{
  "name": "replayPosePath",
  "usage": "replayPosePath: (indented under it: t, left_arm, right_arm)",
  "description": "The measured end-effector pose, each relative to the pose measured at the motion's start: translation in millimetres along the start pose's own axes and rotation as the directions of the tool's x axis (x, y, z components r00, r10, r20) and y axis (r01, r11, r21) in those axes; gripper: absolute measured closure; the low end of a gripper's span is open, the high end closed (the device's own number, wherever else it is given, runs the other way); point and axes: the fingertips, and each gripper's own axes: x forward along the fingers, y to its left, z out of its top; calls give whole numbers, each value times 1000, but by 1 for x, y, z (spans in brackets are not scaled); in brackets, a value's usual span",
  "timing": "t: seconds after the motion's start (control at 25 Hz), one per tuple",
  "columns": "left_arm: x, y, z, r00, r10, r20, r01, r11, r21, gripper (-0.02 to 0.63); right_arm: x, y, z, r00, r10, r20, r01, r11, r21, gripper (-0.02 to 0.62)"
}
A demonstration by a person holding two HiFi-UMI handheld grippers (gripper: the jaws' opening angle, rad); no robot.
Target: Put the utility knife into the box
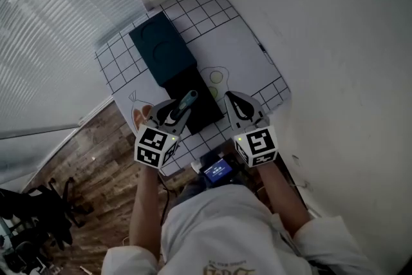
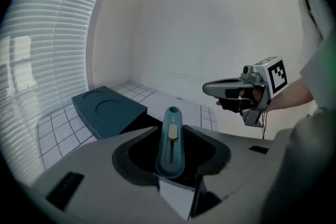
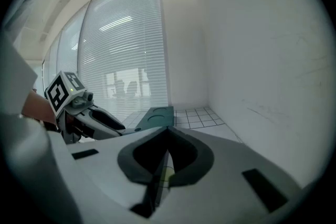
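A teal utility knife [image 1: 187, 102] with a pale slider stands between the jaws of my left gripper [image 1: 175, 111], which is shut on its lower end; its tip [image 2: 172, 113] points forward beyond the jaws. The knife hangs over the near end of the open black box [image 1: 201, 103]. The box's dark teal lid [image 1: 162, 48] lies just beyond the box, and it shows ahead in the left gripper view [image 2: 107, 109] too. My right gripper [image 1: 230, 97] hovers at the box's right side, shut with nothing in it; its tips meet [image 3: 167, 128].
The box rests on a white mat [image 1: 244, 55] with grid borders and drawn fruit shapes [image 1: 216, 77]. Window blinds [image 1: 51, 22] close off the left, a white wall [image 1: 335, 42] the right. Wooden floor [image 1: 96, 164] lies below the table's near left edge.
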Motion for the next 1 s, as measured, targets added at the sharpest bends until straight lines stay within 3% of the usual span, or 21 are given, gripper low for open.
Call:
replayPosePath:
  t: [0.56,1.0]
  left_arm:
    - [53,-5,-36,991,-72,-115,79,995,60,454]
    - [75,-8,-62,974,-78,-214,114,980,164,454]
  right_arm:
    - [27,0,-38,995,35,-90,-32,999,37,589]
    - [36,-7,-49,993,34,-109,-28,998,57,589]
